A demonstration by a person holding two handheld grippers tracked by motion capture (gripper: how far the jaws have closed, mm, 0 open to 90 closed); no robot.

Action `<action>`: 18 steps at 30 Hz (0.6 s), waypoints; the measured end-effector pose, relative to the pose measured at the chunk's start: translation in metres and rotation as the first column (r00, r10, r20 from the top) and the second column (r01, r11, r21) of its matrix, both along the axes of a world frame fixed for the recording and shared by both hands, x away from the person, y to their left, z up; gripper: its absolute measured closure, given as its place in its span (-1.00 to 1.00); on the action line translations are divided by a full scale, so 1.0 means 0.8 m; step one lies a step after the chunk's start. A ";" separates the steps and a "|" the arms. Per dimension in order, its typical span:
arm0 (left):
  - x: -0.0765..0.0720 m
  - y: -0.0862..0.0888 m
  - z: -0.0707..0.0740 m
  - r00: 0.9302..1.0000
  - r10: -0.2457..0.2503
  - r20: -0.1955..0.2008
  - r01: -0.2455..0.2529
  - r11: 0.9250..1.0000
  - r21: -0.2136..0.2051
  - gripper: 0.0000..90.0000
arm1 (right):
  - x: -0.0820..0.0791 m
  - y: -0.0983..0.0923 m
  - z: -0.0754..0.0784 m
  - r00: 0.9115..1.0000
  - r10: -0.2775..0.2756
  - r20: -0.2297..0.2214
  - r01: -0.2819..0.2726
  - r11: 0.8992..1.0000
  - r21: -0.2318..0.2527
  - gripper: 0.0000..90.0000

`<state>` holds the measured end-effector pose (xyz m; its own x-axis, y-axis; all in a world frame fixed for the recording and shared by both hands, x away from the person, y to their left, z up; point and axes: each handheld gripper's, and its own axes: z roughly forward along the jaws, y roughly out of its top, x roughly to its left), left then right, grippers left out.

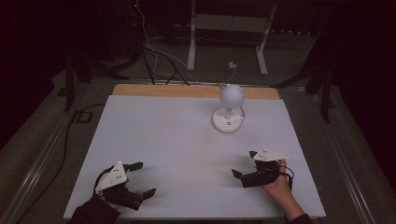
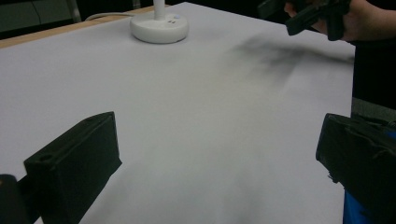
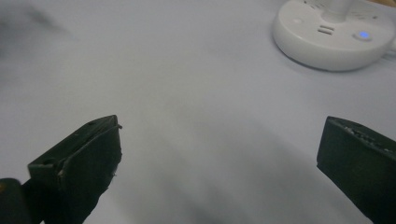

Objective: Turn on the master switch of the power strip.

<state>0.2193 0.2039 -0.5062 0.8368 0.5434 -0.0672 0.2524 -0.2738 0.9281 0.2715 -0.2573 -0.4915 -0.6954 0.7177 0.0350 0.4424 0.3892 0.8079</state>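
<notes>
High view: left gripper [image 1: 143, 178] being held near table [image 1: 154, 140] front edge, jaws apart, empty. Right gripper [image 1: 245, 164] likewise being held wide, empty. Lamp [image 1: 228, 109] being left upright far back; approach best made low, toward base [image 3: 334, 37].

No readable text, labels, brands or numbers anywhere. The only sign-like marks sit on the white lamp base [image 3: 334, 39]: a small lit blue dot [image 3: 363, 35] and a pair of short dark slots [image 3: 325, 31] on its top face, neither with lettering. In the left gripper view the same base [image 2: 159, 27] shows the dot and slots too small to make out. In the high view the base [image 1: 226, 122] has only tiny dark specks. The grey plates on the tools carry small dots, no characters. The white bench [image 1: 187, 140] surface is unmarked.
</notes>
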 end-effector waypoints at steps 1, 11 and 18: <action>0.000 0.000 0.000 1.000 -0.001 0.001 0.001 1.000 0.001 -1.00 | -0.003 -0.004 -0.001 1.000 0.002 0.001 -0.002 1.000 0.005 -1.00; 0.000 -0.001 0.000 1.000 -0.003 0.001 0.003 1.000 0.003 -1.00 | -0.028 -0.044 -0.011 0.999 -0.013 0.039 0.012 0.999 0.032 -0.93; 0.000 -0.001 0.000 1.000 -0.004 -0.001 0.004 1.000 0.003 -1.00 | -0.039 -0.071 -0.019 0.998 -0.057 0.017 0.056 0.998 0.033 -0.95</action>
<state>0.2189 0.2031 -0.5064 0.8388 0.5404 -0.0669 0.2526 -0.2774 0.9270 0.2401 -0.3145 -0.5063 -0.6544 0.7547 0.0469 0.4488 0.3377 0.8274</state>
